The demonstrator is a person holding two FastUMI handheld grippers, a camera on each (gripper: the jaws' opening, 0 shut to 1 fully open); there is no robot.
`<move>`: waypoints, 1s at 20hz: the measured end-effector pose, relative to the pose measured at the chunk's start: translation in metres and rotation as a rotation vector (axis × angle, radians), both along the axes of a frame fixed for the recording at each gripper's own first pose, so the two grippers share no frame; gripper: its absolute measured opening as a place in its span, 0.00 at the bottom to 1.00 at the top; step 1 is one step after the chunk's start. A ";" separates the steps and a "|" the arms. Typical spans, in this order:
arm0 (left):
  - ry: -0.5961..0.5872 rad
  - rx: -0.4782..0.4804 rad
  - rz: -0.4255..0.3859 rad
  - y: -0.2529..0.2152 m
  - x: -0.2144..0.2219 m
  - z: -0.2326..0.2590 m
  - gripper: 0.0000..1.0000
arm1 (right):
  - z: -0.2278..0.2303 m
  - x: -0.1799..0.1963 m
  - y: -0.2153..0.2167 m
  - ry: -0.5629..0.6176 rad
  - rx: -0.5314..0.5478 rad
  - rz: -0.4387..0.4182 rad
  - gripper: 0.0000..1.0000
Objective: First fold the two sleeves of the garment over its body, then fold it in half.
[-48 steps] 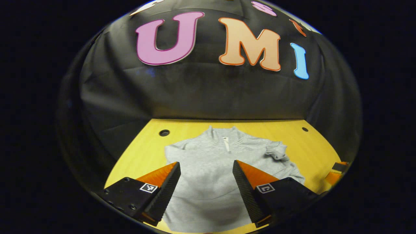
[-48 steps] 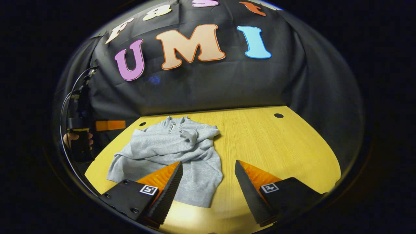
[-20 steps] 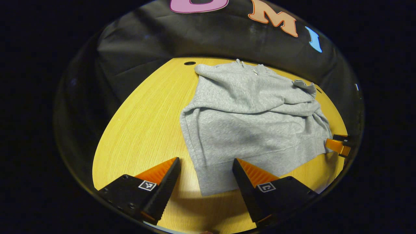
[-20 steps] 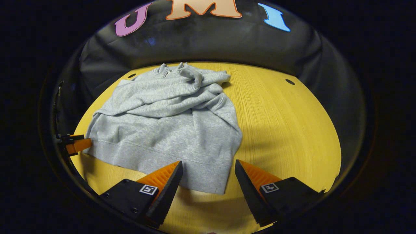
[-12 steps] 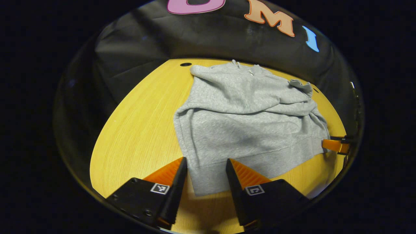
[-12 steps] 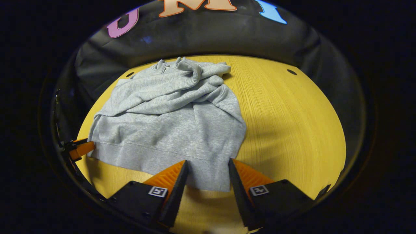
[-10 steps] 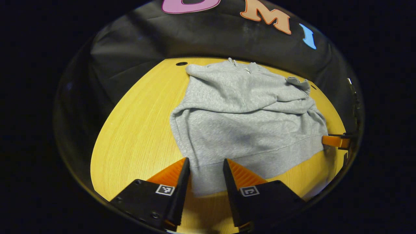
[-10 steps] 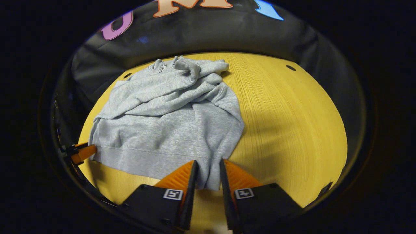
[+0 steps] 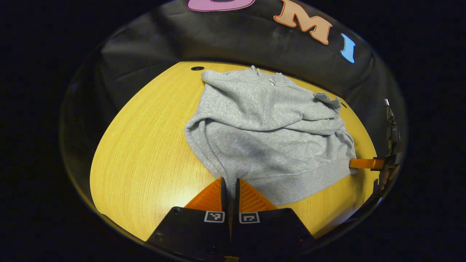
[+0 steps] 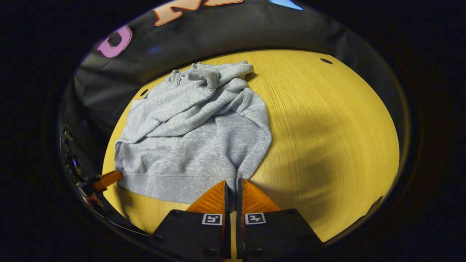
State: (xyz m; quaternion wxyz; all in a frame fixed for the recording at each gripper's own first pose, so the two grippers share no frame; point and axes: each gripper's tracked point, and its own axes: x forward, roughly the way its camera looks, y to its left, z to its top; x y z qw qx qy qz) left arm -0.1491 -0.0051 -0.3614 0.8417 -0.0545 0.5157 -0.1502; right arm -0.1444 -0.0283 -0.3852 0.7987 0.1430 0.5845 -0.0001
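A gray sweatshirt [image 9: 269,134] lies flat on the yellow table [image 9: 145,153]. Its collar [image 9: 265,74] points at the black cloth wall, and its bottom hem [image 9: 302,178] is the side closest to the two grippers. Both sleeves [image 10: 189,109] already lie across the body of the sweatshirt, below the collar, so I think the sleeve part is done and the fold in half comes next.

The left gripper [image 9: 229,189] sits at one bottom corner of the sweatshirt. Its two fingers are squeezed tight together with the hem cloth pinched between them. The right gripper [image 10: 231,191] sits at the other bottom corner, and its fingers are squeezed on the hem the same way. From the left gripper view, the right gripper's finger [image 9: 364,163] pokes in at the far end of the hem.

Each gripper holds one corner so the whole bottom edge can lift up evenly. The cloth bunches up a little by each pinch. The likely next move is to carry the hem up toward the collar. If one pinch slips, the fold could come out crooked.
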 end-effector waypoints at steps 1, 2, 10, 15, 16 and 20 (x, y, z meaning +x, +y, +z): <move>0.003 0.001 -0.006 0.001 -0.001 0.001 0.00 | 0.002 0.000 -0.001 0.004 0.019 -0.027 0.08; 0.012 -0.002 -0.010 0.000 -0.003 0.002 0.00 | 0.004 -0.002 -0.001 0.014 0.033 -0.037 0.08; 0.011 -0.024 0.021 0.000 0.011 0.015 0.00 | 0.025 0.006 0.006 -0.016 0.070 -0.026 0.08; -0.043 -0.076 0.030 -0.010 0.036 0.051 0.00 | 0.065 0.035 0.017 -0.076 0.171 -0.074 0.08; -0.048 -0.085 0.032 -0.011 0.039 0.055 0.00 | 0.073 0.042 0.020 -0.088 0.185 -0.072 0.08; -0.072 -0.120 0.052 -0.013 0.058 0.070 0.00 | 0.094 0.063 0.024 -0.117 0.244 -0.104 0.06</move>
